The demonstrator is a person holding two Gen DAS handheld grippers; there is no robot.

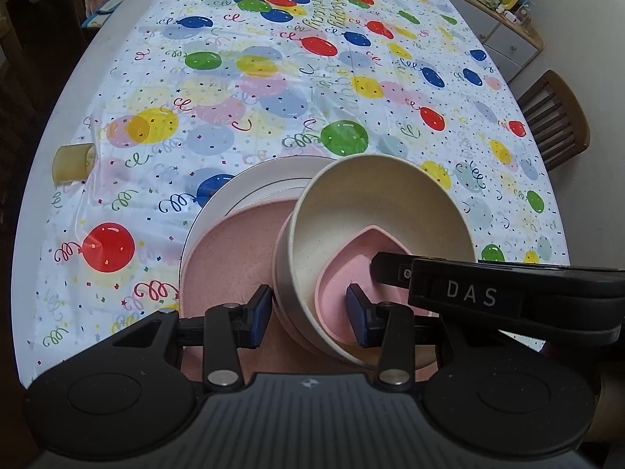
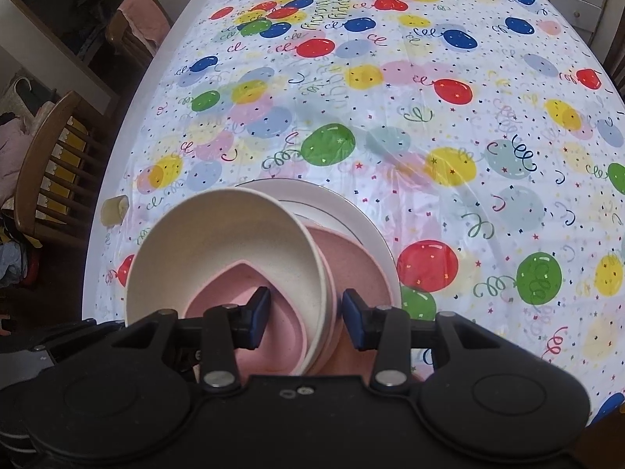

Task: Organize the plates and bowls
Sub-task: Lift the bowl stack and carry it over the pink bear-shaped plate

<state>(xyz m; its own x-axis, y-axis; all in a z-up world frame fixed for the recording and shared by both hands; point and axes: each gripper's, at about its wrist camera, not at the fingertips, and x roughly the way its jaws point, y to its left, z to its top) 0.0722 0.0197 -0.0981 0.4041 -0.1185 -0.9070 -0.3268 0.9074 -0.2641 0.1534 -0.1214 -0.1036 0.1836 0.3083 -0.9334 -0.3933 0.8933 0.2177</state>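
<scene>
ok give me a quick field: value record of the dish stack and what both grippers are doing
surface: table under a balloon tablecloth
stack base: white plate
on it: pink plate
on that: cream bowl, tilted, resting on another pink rim
inside bowl: pink heart-shaped dish
left gripper: open, fingers straddling the cream bowl's near wall
right gripper: open, fingers straddling the bowl's wall on the opposite side
contact: cannot tell if any pad touches the bowl
nearby: yellowish block at the table edge

A dish [image 1: 351, 273] is nested in the bowl [image 1: 375, 203]; beneath the bowl, two plates [image 1: 230, 242] are stacked.
</scene>
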